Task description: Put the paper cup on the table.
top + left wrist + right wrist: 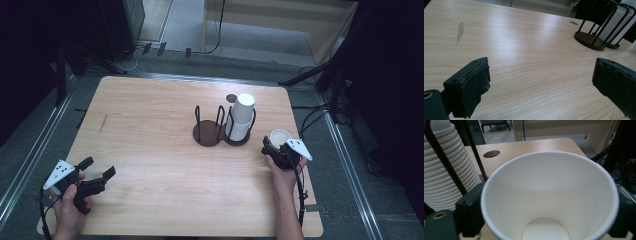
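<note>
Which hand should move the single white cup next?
Probably the right. The right gripper already has its jaws around the single cup, upright beside the cup stack. The left gripper stands open and bare at the table's far corner.

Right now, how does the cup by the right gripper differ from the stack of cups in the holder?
The cup stands alone, mouth up, on the bare table; the stack is many cups nested mouth down. The cup sits between the right gripper's jaws; the stack sits inside a dark wire holder. The cup stands low; the stack rises above the holder. Both are plain white paper.
</note>
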`<act>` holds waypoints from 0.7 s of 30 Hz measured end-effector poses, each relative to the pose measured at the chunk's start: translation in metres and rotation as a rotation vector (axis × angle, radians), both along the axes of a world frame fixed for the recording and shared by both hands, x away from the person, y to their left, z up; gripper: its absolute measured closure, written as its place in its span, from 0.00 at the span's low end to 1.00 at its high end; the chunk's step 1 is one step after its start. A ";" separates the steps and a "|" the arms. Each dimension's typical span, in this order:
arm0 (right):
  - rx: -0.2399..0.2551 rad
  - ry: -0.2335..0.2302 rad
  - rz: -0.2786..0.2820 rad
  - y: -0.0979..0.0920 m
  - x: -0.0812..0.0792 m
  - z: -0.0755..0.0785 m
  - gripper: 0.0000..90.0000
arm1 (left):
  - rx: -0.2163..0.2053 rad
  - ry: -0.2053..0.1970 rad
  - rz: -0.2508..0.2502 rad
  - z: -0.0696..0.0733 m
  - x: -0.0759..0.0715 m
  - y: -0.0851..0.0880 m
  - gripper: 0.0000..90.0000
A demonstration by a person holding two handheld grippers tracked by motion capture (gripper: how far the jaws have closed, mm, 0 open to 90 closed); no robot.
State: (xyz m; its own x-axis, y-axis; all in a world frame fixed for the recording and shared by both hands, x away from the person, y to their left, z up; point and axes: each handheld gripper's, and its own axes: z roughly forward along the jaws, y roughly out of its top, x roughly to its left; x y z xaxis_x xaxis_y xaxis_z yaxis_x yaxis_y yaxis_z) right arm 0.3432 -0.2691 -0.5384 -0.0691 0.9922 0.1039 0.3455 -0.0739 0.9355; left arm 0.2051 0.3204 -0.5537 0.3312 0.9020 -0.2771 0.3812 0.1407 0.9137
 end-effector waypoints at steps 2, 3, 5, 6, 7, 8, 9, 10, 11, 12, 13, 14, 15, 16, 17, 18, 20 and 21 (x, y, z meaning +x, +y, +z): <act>0.000 -0.010 0.008 -0.001 -0.002 0.001 0.06 | 0.001 0.001 -0.002 0.000 0.000 0.000 0.02; 0.006 -0.021 0.014 -0.001 -0.003 0.003 0.05 | 0.000 0.002 -0.001 0.000 0.000 0.000 0.02; 0.018 -0.045 0.034 -0.002 -0.006 0.007 0.02 | -0.002 0.005 -0.001 0.000 0.001 0.001 0.02; 0.021 -0.051 0.042 -0.002 -0.007 0.008 0.02 | -0.003 0.006 -0.001 0.000 0.001 0.001 0.02; 0.022 -0.055 0.044 -0.002 -0.009 0.010 0.01 | -0.003 0.006 -0.002 0.000 0.001 0.001 0.02; 0.014 -0.060 0.043 -0.002 -0.010 0.011 0.01 | -0.004 0.008 -0.003 0.000 0.001 0.001 0.02; 0.008 -0.064 0.040 -0.002 -0.011 0.013 0.00 | -0.004 0.009 -0.002 0.000 0.001 0.001 0.02; 0.010 -0.068 0.038 -0.002 -0.012 0.015 0.00 | -0.003 0.010 -0.003 0.000 0.001 0.001 0.02; 0.007 -0.069 0.027 -0.002 -0.014 0.016 0.00 | -0.004 0.009 -0.004 0.000 0.001 0.001 0.02; -0.004 -0.070 0.004 -0.002 -0.017 0.018 0.00 | -0.003 0.010 -0.005 0.000 0.001 0.000 0.02; 0.001 -0.072 0.012 -0.003 -0.019 0.020 0.00 | -0.003 0.010 -0.006 0.000 0.002 0.000 0.02; 0.009 -0.077 0.012 -0.004 -0.020 0.021 0.00 | -0.003 0.011 -0.006 0.000 0.002 0.000 0.02; 0.008 -0.080 0.009 -0.004 -0.023 0.022 0.00 | -0.003 0.011 -0.006 0.000 0.002 0.000 0.02; 0.012 -0.084 0.018 -0.004 -0.026 0.024 0.00 | -0.004 0.011 -0.005 0.000 0.002 0.001 0.02; 0.016 -0.087 0.023 -0.004 -0.028 0.025 0.00 | -0.005 0.010 -0.004 0.000 0.002 0.001 0.02; 0.011 -0.093 0.023 -0.004 -0.030 0.026 0.00 | -0.005 0.010 -0.003 0.000 0.001 0.001 0.02; 0.019 -0.100 0.035 -0.004 -0.036 0.028 0.00 | -0.004 0.006 0.001 0.000 0.001 0.000 0.02; 0.017 -0.106 0.035 -0.003 -0.040 0.029 0.00 | -0.003 0.004 0.001 0.000 0.001 0.000 0.02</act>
